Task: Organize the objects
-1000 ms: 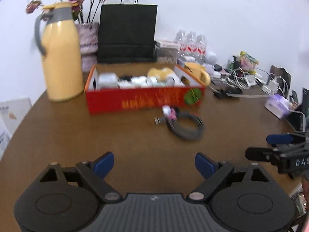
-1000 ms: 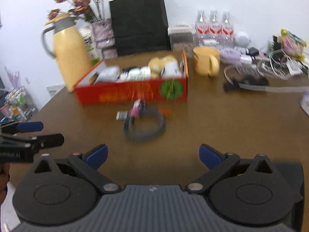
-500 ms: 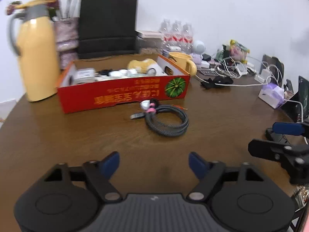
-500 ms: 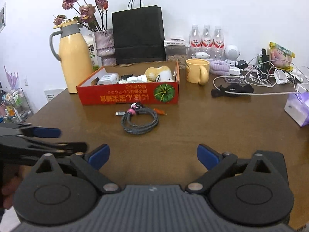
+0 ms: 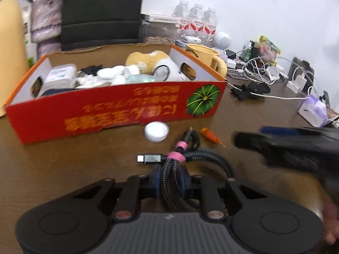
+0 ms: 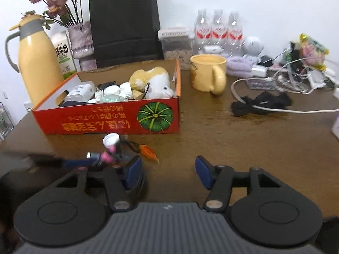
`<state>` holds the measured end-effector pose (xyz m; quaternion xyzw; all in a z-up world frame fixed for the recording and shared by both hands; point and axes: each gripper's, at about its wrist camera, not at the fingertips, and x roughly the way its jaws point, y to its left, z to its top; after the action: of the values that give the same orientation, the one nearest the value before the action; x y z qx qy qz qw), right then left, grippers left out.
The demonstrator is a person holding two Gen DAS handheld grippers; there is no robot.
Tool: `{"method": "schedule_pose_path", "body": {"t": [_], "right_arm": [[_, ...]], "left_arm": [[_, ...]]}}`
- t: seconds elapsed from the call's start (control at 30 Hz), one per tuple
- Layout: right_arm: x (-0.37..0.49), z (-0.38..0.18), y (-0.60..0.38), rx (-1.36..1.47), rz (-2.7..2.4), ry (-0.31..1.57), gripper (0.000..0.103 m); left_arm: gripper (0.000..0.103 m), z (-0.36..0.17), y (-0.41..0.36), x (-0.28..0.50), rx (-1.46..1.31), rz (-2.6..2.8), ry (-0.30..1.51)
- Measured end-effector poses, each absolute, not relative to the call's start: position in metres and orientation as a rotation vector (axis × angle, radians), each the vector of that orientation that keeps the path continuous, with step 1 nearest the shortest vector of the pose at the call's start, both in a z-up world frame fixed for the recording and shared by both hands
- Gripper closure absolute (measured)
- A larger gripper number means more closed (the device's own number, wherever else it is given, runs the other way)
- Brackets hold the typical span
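The left gripper (image 5: 170,182) has just been closing and is pinching the coiled braided cable (image 5: 190,165). The right gripper (image 6: 168,172), also narrowing, is holding nothing. Lifting should go straight up, clear of the red box's (image 5: 118,110) near wall.

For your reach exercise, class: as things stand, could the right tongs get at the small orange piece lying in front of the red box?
Probably yes. The right tongs stand open, and bare table lies between them and the orange piece; the coiled cable beside it sits in the left tongs.
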<state>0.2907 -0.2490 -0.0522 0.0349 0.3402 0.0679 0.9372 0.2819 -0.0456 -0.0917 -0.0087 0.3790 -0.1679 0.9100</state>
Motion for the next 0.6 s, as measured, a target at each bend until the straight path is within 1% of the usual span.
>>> {"method": "schedule_pose_path", "body": {"t": [0.07, 0.13, 0.23, 0.27, 0.3, 0.4, 0.47, 0.6], "right_arm": [[0.305, -0.062, -0.239, 0.035, 0.151, 0.723, 0.055], [0.313, -0.071, -0.229, -0.007, 0.166, 0.737, 0.055], [0.319, -0.078, -0.215, -0.061, 0.168, 0.718, 0.063], [0.320, -0.078, -0.212, -0.053, 0.183, 0.715, 0.077], [0.321, -0.078, -0.209, -0.048, 0.196, 0.713, 0.088], [0.315, -0.075, -0.203, -0.087, 0.205, 0.721, 0.088], [0.300, -0.069, -0.204, -0.109, 0.198, 0.703, 0.088], [0.252, -0.046, -0.216, -0.058, 0.209, 0.654, 0.088]], "left_arm": [[0.087, -0.088, -0.026, 0.268, 0.003, -0.317, 0.759], [0.087, -0.084, -0.007, 0.258, 0.019, -0.276, 0.740], [0.087, -0.080, 0.009, 0.253, 0.019, -0.209, 0.722], [0.088, -0.079, 0.011, 0.252, 0.021, -0.190, 0.713], [0.088, -0.078, 0.013, 0.251, 0.018, -0.183, 0.704], [0.090, -0.065, 0.013, 0.241, 0.008, -0.184, 0.662], [0.100, -0.051, 0.015, 0.227, -0.013, -0.210, 0.622], [0.100, -0.033, 0.011, 0.198, 0.002, -0.239, 0.587]]}}
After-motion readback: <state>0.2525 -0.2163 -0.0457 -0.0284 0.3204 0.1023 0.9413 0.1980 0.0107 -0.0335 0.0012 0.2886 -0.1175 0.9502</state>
